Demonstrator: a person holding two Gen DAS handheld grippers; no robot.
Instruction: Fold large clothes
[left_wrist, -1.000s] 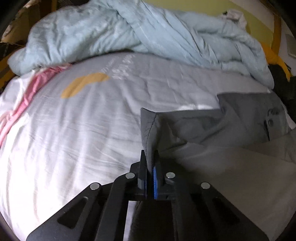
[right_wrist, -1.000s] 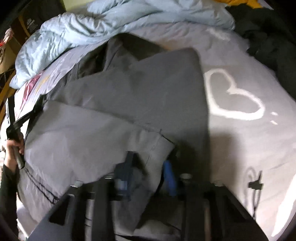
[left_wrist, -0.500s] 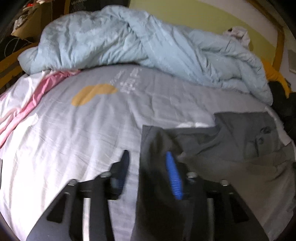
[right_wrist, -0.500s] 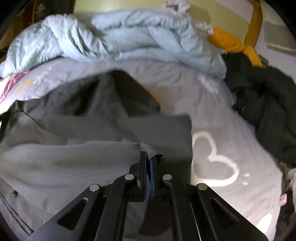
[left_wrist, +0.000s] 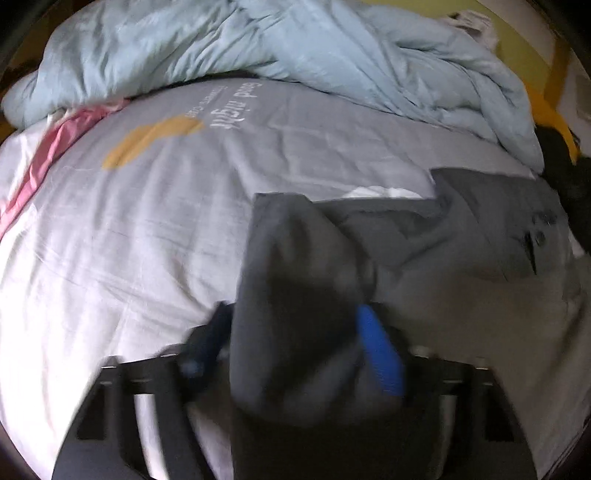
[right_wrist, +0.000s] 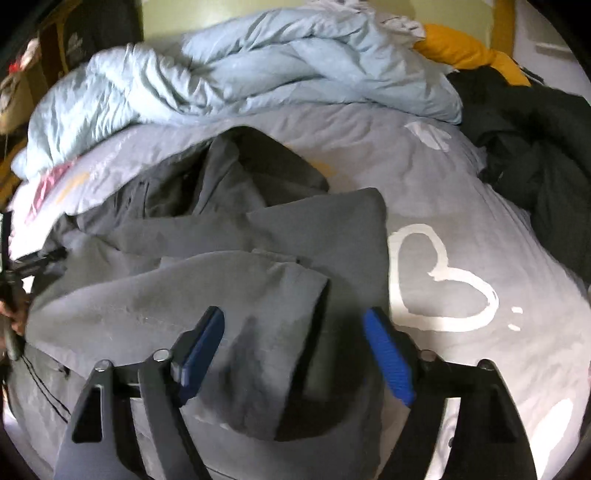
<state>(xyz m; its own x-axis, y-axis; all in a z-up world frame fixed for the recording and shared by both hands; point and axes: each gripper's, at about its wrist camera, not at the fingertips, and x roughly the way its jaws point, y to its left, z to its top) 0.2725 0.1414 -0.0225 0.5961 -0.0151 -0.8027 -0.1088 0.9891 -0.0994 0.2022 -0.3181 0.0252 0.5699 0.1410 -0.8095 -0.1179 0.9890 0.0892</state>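
Grey bedsheet (right_wrist: 461, 177) fills both views, blue duvet (right_wrist: 258, 66) bunched along the top. My grey garment (right_wrist: 229, 266) lies mid-frame. My right tongs (right_wrist: 293, 354) are opening, released above its fold; my left tongs (left_wrist: 295, 347) are closing around a raised corner, pads apparently not yet pressing.

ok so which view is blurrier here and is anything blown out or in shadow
Left wrist view: blurrier, with the left gripper and the grey garment fold between its closing jaws smeared; the white sheet at left is overexposed. Right wrist view: sharper, blue pads crisp, a dark shadow under the garment's edge, and fisheye bending throughout.
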